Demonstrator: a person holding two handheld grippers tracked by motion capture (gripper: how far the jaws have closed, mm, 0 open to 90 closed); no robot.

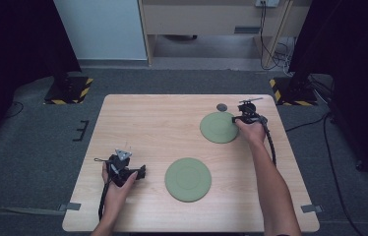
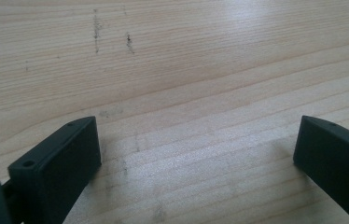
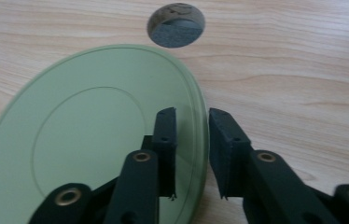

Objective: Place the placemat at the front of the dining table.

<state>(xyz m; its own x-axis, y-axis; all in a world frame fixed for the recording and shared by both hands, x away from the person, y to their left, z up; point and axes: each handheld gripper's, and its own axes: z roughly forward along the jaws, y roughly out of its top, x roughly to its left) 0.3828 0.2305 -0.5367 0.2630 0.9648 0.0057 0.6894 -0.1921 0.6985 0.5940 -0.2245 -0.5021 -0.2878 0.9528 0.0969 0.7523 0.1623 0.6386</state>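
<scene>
Two round green plates lie on the wooden table (image 1: 138, 123): one near the front middle (image 1: 188, 179), one at the back right (image 1: 218, 128). My right gripper (image 1: 235, 119) is at the back plate's right edge. In the right gripper view its jaws (image 3: 192, 126) straddle the rim of that plate (image 3: 84, 135). One jaw lies over the plate's face and a gap shows between the rim and the other jaw, so it is open. My left gripper (image 1: 142, 172) rests left of the front plate. Its jaws (image 2: 196, 144) stand wide open over bare wood.
A small round hole (image 1: 222, 106) in the tabletop sits just behind the back plate, and it also appears in the right gripper view (image 3: 176, 25). Grey carpet surrounds the table, with dark stands at both back corners.
</scene>
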